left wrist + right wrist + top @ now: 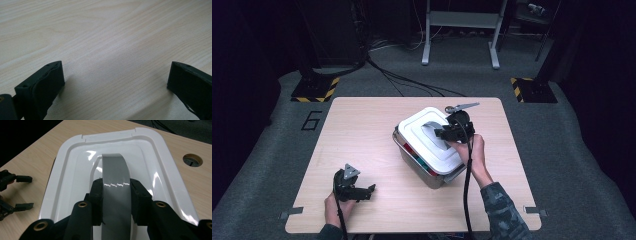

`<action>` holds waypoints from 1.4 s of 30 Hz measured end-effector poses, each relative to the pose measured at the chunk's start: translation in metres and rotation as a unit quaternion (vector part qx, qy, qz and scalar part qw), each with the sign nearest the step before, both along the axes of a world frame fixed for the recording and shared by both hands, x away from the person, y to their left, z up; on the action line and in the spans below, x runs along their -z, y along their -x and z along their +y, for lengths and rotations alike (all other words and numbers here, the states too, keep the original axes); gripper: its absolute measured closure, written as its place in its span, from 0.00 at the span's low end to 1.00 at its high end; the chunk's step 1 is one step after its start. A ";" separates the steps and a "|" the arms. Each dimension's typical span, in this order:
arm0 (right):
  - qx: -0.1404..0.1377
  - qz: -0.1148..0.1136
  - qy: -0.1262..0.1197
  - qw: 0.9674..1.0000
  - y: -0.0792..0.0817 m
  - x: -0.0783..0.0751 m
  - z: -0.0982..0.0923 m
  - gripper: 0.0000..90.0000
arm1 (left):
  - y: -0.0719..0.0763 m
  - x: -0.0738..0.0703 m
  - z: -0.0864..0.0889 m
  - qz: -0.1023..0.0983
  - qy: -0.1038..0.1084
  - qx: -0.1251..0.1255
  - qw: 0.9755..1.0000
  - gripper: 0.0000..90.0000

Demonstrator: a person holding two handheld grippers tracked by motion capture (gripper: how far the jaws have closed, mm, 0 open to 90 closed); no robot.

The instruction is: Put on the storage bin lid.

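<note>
A clear storage box (414, 159) with coloured contents stands on the wooden table (362, 135), right of centre. Its white lid (427, 137) (75, 167) has a grey arched handle (115, 185) (430, 129). My right gripper (446, 134) (116, 195) is shut on that handle, a black pad pressed against each side. Near the front left of the table my left gripper (371, 191) (115, 82) rests low over bare wood, open, with nothing between its fingers (45, 85). The left gripper (22, 192) is also seen at the left edge of the right gripper view.
A round cable hole (192, 160) is cut into the tabletop beyond the lid. Grey carpet surrounds the table, with cables (412, 82) and a metal stand (462, 30) behind it. Yellow-black striped floor plates (317, 90) lie at the back corners.
</note>
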State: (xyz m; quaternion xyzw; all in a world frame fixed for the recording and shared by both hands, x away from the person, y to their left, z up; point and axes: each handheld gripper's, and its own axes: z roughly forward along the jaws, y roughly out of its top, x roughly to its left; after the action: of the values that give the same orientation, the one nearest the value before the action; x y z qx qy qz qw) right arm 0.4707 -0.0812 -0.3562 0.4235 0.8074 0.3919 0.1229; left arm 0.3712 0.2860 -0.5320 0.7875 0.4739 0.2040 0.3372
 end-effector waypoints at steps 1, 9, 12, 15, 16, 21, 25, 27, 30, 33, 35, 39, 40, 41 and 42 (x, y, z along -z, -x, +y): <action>-0.002 -0.002 0.003 1.000 0.000 0.001 0.002 0.74 | 0.000 0.000 0.000 0.000 0.000 0.000 1.000 0.01; 0.005 0.007 0.014 1.000 0.005 0.008 0.017 0.74 | 0.000 0.000 0.001 0.002 -0.005 0.004 1.000 0.01; 0.000 0.002 0.018 1.000 0.006 0.010 0.019 0.74 | 0.000 0.000 0.001 0.002 -0.005 0.004 1.000 0.01; 0.002 0.004 0.020 1.000 0.008 0.012 0.023 0.74 | 0.000 0.000 0.001 0.002 -0.005 0.004 1.000 0.01; -0.004 0.005 0.019 1.000 0.008 0.013 0.023 0.74 | 0.000 0.000 0.001 0.002 -0.005 0.004 1.000 0.01; -0.009 -0.002 0.028 1.000 0.009 0.017 0.023 0.74 | 0.000 0.000 0.001 0.002 -0.005 0.004 1.000 0.01; -0.006 0.005 0.019 1.000 0.010 0.016 0.023 0.69 | 0.000 0.000 0.001 0.002 -0.005 0.004 1.000 0.01; -0.008 0.001 0.014 1.000 0.009 0.015 0.020 0.56 | 0.000 0.000 0.001 0.001 -0.005 0.004 1.000 0.01; -0.008 -0.004 0.003 1.000 0.009 0.009 0.014 0.44 | 0.000 0.000 0.001 0.001 -0.005 0.004 1.000 0.01; -0.010 -0.012 -0.002 1.000 0.010 0.001 0.003 0.30 | 0.000 0.000 0.001 0.001 -0.005 0.004 1.000 0.01; -0.013 -0.020 -0.006 1.000 0.010 -0.003 -0.005 0.23 | 0.000 0.000 0.001 0.001 -0.005 0.004 1.000 0.01; 0.000 -0.028 -0.009 1.000 0.013 -0.011 -0.023 0.16 | 0.000 -0.001 0.001 0.003 -0.005 0.005 1.000 0.01; 0.005 -0.031 -0.009 0.999 0.013 -0.013 -0.028 0.14 | 0.000 -0.001 0.001 0.003 -0.005 0.005 1.000 0.01; 0.005 -0.031 -0.009 0.999 0.013 -0.013 -0.028 0.14 | 0.000 -0.001 0.001 0.003 -0.005 0.005 1.000 0.01; 0.016 -0.036 -0.008 0.999 0.014 -0.015 -0.039 0.10 | 0.000 -0.001 0.001 0.003 -0.005 0.005 1.000 0.01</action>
State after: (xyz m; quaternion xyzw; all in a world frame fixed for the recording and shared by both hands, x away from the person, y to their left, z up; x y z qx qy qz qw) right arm 0.4567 -0.1203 -0.3413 0.4224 0.7925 0.4117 0.1549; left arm 0.3714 0.2870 -0.5312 0.7923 0.4699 0.2017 0.3328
